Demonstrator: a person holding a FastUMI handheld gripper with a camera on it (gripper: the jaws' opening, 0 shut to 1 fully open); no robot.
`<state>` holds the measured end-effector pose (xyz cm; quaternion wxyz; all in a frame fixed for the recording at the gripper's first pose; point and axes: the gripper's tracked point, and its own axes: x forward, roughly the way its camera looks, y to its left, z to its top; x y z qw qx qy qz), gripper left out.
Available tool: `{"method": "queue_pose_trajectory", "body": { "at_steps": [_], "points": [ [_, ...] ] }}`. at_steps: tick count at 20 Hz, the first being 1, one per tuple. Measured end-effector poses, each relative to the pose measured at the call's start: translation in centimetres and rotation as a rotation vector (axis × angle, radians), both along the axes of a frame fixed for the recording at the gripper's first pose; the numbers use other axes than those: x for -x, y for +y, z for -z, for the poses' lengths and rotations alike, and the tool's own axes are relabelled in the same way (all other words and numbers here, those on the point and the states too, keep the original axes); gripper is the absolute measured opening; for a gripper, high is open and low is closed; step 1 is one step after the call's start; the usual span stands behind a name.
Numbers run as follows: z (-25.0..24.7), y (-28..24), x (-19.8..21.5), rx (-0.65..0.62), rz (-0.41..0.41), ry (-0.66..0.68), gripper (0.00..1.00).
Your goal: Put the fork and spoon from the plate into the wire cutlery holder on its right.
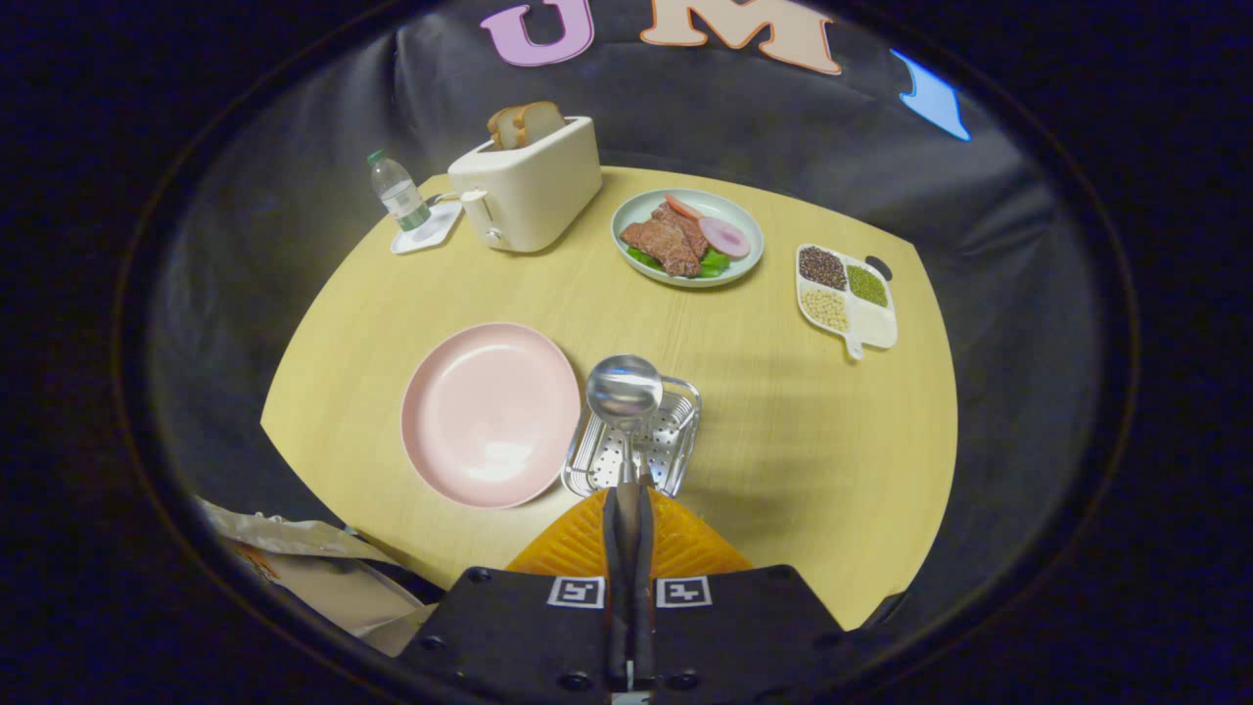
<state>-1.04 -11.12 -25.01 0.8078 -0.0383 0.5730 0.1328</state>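
Fingers (627,490) pressed close together on the handle of the spoon (624,390), pointing forward and down over the near edge of the surface (832,470). Spoon bowl raised above the wire holder (636,441), just right of the pink plate (489,413). Handle mostly hidden between the fingers. Holder's near end covered by the fingers; contents hard to make out. Plate bare. Beyond: toaster (529,181) with bread, bottle (397,190), food plate (687,237), divided tray (846,296).
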Motion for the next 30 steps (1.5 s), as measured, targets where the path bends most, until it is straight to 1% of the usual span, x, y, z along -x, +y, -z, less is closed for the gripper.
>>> {"method": "queue_pose_trajectory", "body": {
  "at_steps": [3,23,26,30],
  "points": [
    [0.3,-0.5,-0.1,-0.003,0.005,0.014,0.05],
    [1.0,-0.3,0.8,0.02,-0.028,0.048,0.05],
    [0.9,0.0,0.8,0.01,-0.03,0.05,0.18],
    [0.2,0.4,0.6,-0.003,-0.027,0.022,0.51]
  ]
}}
